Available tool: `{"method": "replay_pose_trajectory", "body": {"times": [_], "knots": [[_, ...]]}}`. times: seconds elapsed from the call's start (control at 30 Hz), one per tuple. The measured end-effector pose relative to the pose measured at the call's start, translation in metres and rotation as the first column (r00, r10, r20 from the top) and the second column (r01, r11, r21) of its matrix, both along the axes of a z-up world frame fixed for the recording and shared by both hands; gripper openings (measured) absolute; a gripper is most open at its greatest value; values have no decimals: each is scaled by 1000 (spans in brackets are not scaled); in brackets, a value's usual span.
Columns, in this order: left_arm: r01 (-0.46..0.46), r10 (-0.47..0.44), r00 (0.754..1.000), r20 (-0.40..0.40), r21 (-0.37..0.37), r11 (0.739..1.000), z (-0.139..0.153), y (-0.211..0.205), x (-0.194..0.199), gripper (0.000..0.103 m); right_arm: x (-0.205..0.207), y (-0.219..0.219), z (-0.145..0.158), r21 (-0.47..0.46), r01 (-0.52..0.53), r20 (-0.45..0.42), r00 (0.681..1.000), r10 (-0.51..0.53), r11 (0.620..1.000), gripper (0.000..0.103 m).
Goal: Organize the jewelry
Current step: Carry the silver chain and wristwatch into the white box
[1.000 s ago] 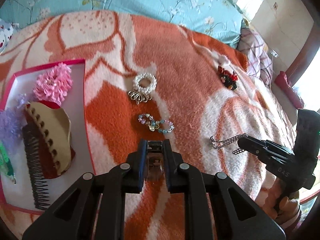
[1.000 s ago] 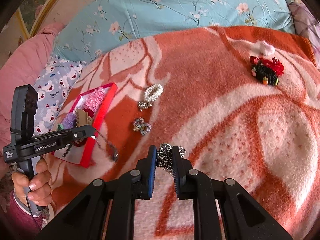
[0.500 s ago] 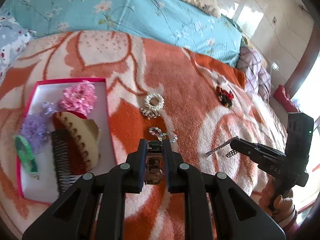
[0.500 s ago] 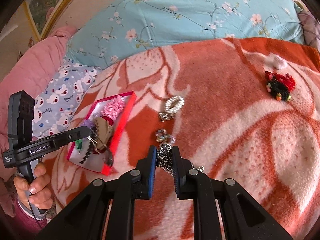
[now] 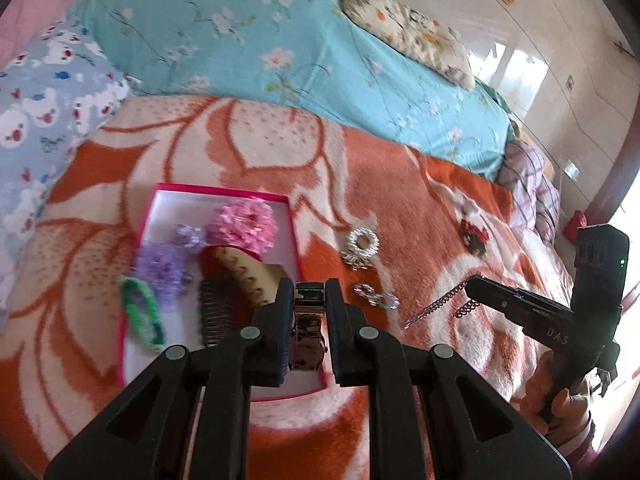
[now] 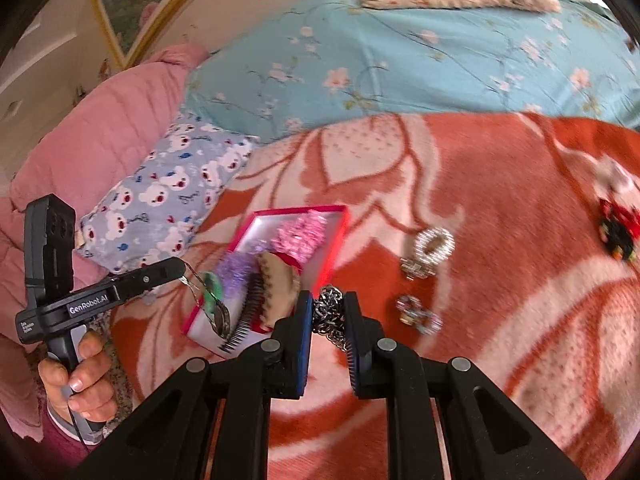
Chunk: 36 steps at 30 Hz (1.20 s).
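Fuzzy woven blanket (image 5: 400,200), shiny metal chain (image 6: 330,312), glossy metal watch (image 5: 308,328), matt cardboard box (image 5: 168,204)

An orange-and-cream blanket (image 5: 360,168) covers the near part of the bed. Beyond it lies a blue floral quilt (image 5: 248,40), with a cream floral pillow (image 5: 404,28) on its far side. At the left a bear-print pillow (image 6: 176,196) rests against a pink quilt (image 6: 100,128). A plaid pillow (image 5: 532,188) sits at the far right. A gold picture frame (image 6: 120,12) hangs on the wall.
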State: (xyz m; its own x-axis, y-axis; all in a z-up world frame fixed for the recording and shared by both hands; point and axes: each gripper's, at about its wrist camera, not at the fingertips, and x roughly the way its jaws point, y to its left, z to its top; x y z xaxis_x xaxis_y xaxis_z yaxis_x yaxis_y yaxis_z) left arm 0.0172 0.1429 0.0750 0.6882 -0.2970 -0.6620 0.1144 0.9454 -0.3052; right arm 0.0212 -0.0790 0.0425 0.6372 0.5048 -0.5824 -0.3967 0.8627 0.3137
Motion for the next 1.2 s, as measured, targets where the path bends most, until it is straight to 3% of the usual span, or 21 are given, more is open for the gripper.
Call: {"method": "replay_pose_trajectory", "body": {"times": [0.2,0.47,0.87,1.2], "knots": [[-72,72,997,-3,1,997,-3,38,-5,13,8,40,11,23,-71,15,997,70,997,14],[-143,143,989,-41,-8,990,-23,76,-13,13,15,99,0,20,-153,-20,988,153,988,14],[-176,171,977,-127,-34,984,-70,98,-8,13,20,138,-51,-54,-202,-135,972,193,978,15],[-166,167,973,-160,20,986,-95,91,1,14,30,139,-92,-85,-197,-230,958,173,977,15]]}}
